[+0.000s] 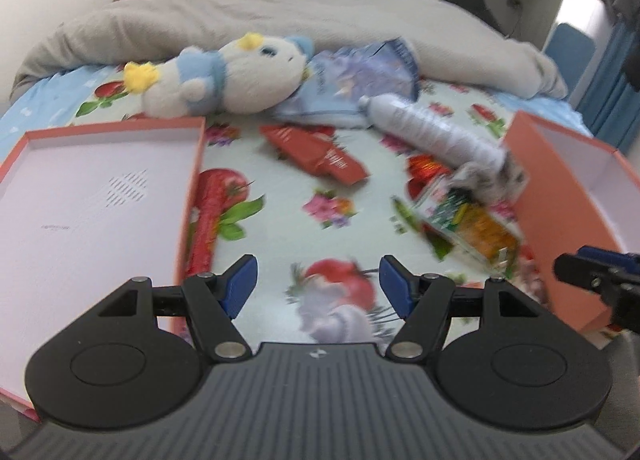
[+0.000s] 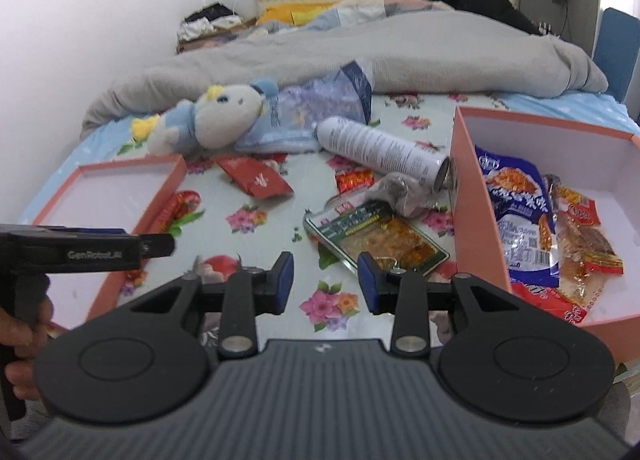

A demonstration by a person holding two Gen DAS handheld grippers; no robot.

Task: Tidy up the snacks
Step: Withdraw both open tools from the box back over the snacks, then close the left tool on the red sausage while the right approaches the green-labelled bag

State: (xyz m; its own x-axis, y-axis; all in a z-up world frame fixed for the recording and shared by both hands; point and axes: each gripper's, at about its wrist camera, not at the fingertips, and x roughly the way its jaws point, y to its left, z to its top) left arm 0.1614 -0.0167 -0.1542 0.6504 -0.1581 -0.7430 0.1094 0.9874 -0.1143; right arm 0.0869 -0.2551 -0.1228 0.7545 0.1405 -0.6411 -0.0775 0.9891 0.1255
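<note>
Snacks lie on a floral bedsheet. A green-and-orange snack pack [image 2: 376, 238] lies just ahead of my right gripper [image 2: 325, 284], which is open and empty. A red packet [image 2: 256, 176] and a small red-gold packet [image 2: 354, 180] lie farther off. An orange box [image 2: 472, 196] on the right holds a blue snack bag [image 2: 520, 212] and red-orange packs [image 2: 584, 244]. My left gripper [image 1: 318, 286] is open and empty above the sheet, with the red packet [image 1: 316, 152] and the green-orange pack [image 1: 468, 224] ahead of it.
An empty orange box lid [image 1: 192, 196] lies at the left, also in the right wrist view [image 2: 160, 200]. A plush toy [image 2: 204, 120], a blue bag [image 2: 320, 104], a white spray can [image 2: 380, 148] and a crumpled grey wrapper [image 2: 400, 188] lie among the snacks. A grey duvet [image 2: 360, 52] lies behind.
</note>
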